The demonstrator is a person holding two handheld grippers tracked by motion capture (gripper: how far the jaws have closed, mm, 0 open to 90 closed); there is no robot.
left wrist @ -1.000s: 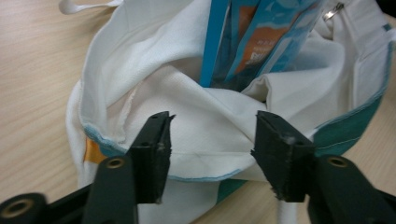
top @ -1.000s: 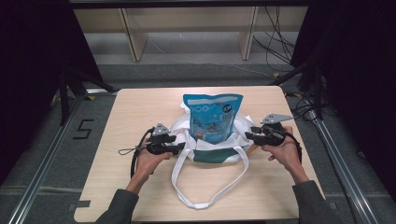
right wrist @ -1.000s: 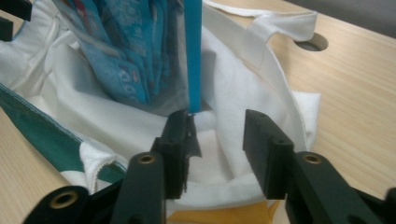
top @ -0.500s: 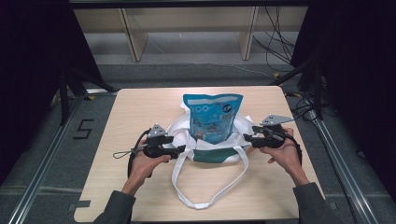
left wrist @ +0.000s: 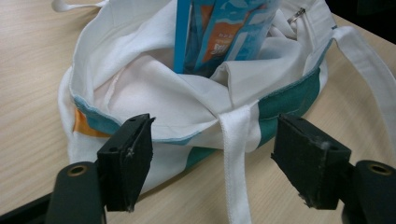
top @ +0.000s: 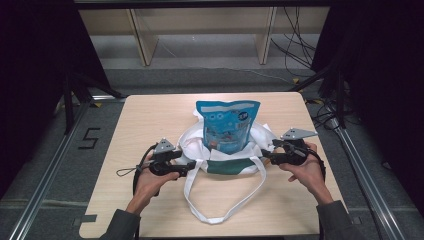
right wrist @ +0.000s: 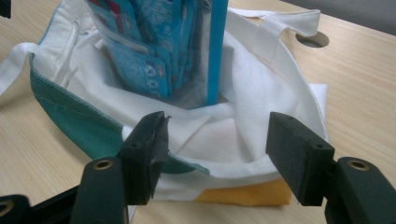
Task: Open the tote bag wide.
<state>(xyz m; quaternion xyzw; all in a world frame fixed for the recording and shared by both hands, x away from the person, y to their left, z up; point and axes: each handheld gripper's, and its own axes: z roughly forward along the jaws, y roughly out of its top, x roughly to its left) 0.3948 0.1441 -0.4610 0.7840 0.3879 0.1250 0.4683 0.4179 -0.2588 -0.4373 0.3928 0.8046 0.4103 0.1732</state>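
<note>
A white cloth tote bag [top: 225, 155] with a green band and long white straps lies slumped on the table, and a blue snack pouch [top: 227, 125] stands upright inside it. My left gripper [top: 192, 165] sits at the bag's left rim, its jaws having just been opening. In the left gripper view the bag's rim [left wrist: 187, 126] lies beyond the wide-apart jaws, untouched by the pads. My right gripper [top: 263, 157] is at the bag's right rim, jaws also just opened. In the right gripper view the white rim [right wrist: 224, 158] lies between and beyond the parted jaws, free of the pads.
The light wooden table [top: 145, 120] is bare around the bag. One strap loop [top: 220, 210] trails toward the front edge. A round cable hole [right wrist: 312, 40] is in the tabletop past the bag. Shelving [top: 200, 30] and cables [top: 300, 45] stand beyond the far edge.
Both grippers have opened and let go of the bag's rim. The left gripper has drawn back a little to the left, away from the bag. The bag has slumped lower around the pouch.
</note>
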